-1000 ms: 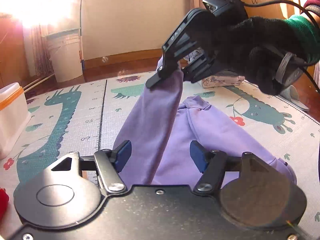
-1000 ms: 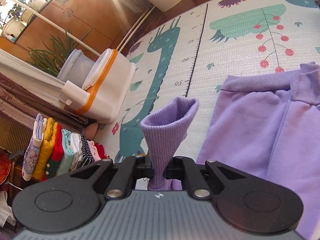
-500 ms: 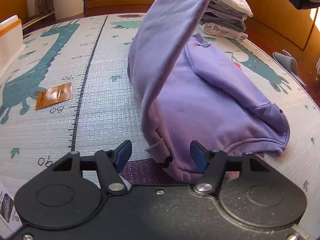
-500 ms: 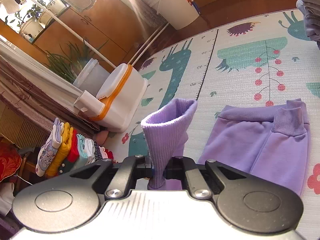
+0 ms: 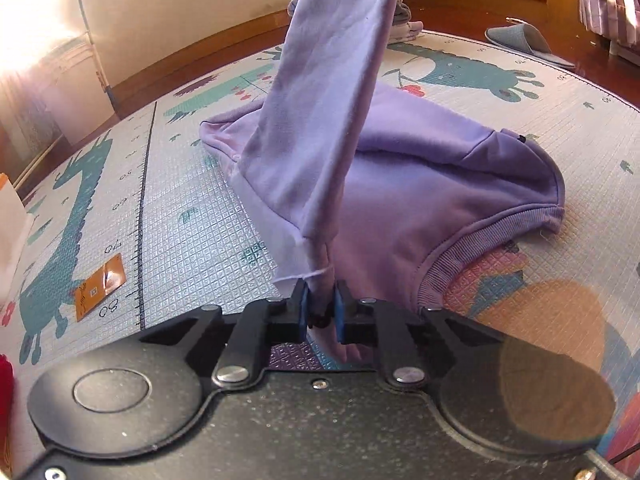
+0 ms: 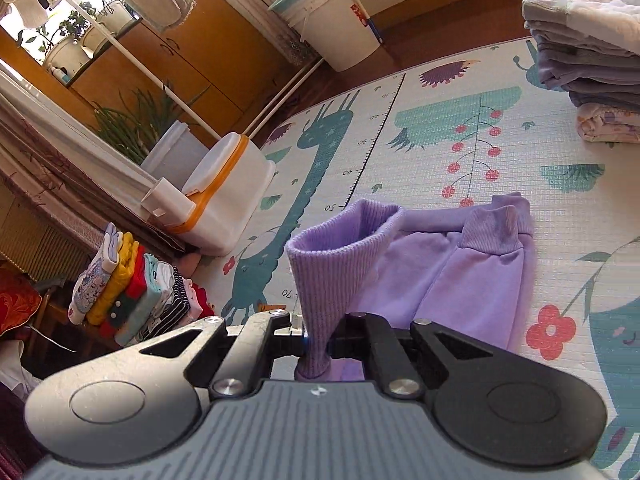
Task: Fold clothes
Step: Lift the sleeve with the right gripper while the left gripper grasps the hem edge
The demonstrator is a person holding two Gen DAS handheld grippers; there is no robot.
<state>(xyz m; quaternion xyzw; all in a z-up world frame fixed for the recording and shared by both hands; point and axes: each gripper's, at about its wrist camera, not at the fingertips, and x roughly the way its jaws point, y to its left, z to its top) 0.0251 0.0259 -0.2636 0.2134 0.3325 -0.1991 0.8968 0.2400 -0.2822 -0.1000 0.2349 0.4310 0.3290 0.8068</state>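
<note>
Grippers point(image 5: 320, 314) clamped on lilac sweatshirt point(image 5: 420, 200)

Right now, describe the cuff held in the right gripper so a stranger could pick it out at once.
Start at the animal-print play mat and find the purple sweatshirt lying on it. One sleeve is lifted off the mat, and its end, the ribbed cuff, is pinched in the right gripper. Unlike the second cuff, which lies flat on the sweatshirt, this one stands up with its mouth flared open.
</note>
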